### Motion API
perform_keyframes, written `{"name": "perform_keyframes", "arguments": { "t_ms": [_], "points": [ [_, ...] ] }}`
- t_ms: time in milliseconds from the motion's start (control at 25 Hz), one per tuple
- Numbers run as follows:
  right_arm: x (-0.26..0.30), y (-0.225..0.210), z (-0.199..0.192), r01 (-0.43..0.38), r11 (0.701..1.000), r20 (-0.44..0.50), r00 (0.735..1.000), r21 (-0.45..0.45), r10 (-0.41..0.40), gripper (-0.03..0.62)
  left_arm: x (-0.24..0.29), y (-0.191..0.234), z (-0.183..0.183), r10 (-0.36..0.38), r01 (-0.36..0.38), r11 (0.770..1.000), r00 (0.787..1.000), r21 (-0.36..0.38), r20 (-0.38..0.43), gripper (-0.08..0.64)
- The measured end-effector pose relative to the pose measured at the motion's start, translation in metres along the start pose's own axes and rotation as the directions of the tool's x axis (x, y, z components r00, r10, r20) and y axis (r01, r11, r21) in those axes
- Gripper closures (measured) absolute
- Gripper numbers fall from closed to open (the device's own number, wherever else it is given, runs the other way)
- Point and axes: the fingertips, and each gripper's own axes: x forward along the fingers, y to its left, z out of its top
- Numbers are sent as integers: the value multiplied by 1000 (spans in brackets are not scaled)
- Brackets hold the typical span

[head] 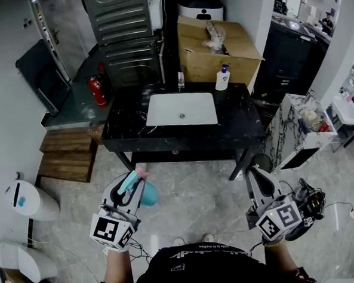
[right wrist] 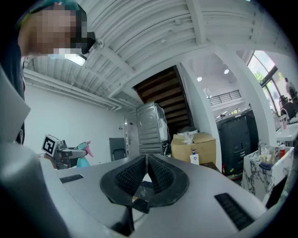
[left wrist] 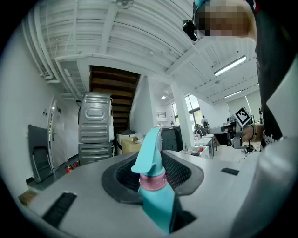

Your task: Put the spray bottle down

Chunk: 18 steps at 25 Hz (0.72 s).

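Teal plastic with a pink collar fills my left gripper view: the spray bottle [left wrist: 156, 193] sits between the jaws of the left gripper [head: 130, 185], which are clamped on it, its nozzle head poking up past the pads. From the head view I hold it in the air over the pale stone floor [head: 198, 193], short of the near edge of the tabletop [head: 241, 121]. My right gripper [head: 258, 176] hangs level beside it, well apart, jaws pressed together with nothing between them. Farther on, a white sink [head: 163, 109] is set in the middle of the black tabletop. At the far edge stand a small clear bottle [head: 180, 79] behind the sink and a white pump bottle [head: 222, 79] toward the far right corner. Beyond are a cardboard box [head: 211, 61] and, past the far left corner, a red fire extinguisher [head: 97, 91].
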Motion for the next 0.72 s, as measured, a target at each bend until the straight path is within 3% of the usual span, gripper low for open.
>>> {"name": "perform_keyframes", "arguments": {
  "t_ms": [440,600,720],
  "points": [
    [-7,-6,-14,-2,1000,-48,999,-9,2,552,6,-15,-5,-37,37,999,999,-7,-5,425],
    [-8,-3,-18,-45,999,-50,998,-13,44,548,10,-18,-7,-35,35,999,999,-9,-14,423],
    [-6,0,-24,-85,996,-87,993,-20,83,457,16,-21,-7,-35,35,999,999,-14,-15,425]
  ]
}}
